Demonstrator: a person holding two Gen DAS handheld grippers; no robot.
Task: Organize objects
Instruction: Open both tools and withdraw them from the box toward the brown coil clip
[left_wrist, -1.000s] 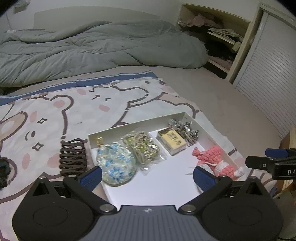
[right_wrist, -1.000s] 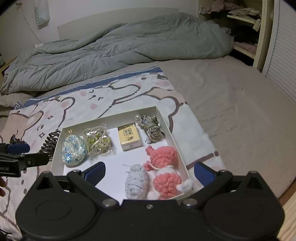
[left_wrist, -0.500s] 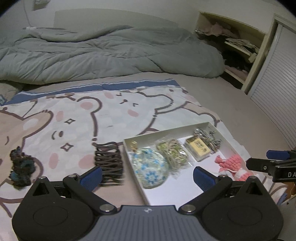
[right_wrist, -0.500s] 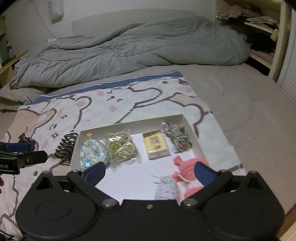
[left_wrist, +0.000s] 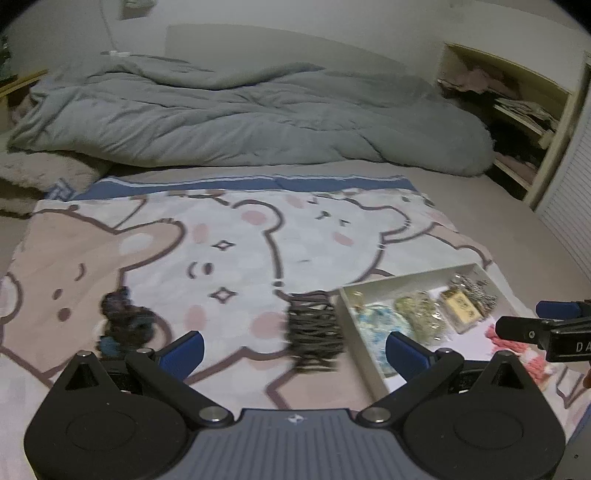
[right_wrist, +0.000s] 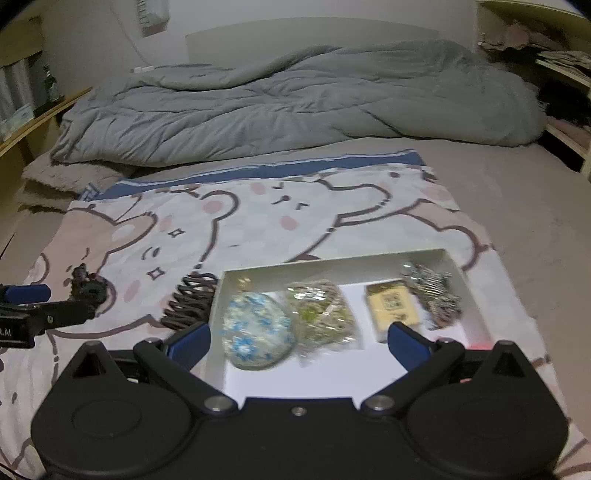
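My left tool (left_wrist: 291, 349) had swung leftward, gaping empty; ahead lay the hair claw (left_wrist: 313, 326) and, left, the dark scrunchie (left_wrist: 123, 323), both unboxed beside the box (left_wrist: 364, 354).

From my remote seat I can read little. In the left wrist view, white letters "DA" sit on the black body of the right gripper (left_wrist: 554, 317), cut off by the picture's edge. In the right wrist view, the black body of the left gripper (right_wrist: 55, 306) shows ".AI" in white, its start cut off too. The yellow box (right_wrist: 392, 308) in the white tray (right_wrist: 332, 264) bears a dark printed pattern, too blurred to read.
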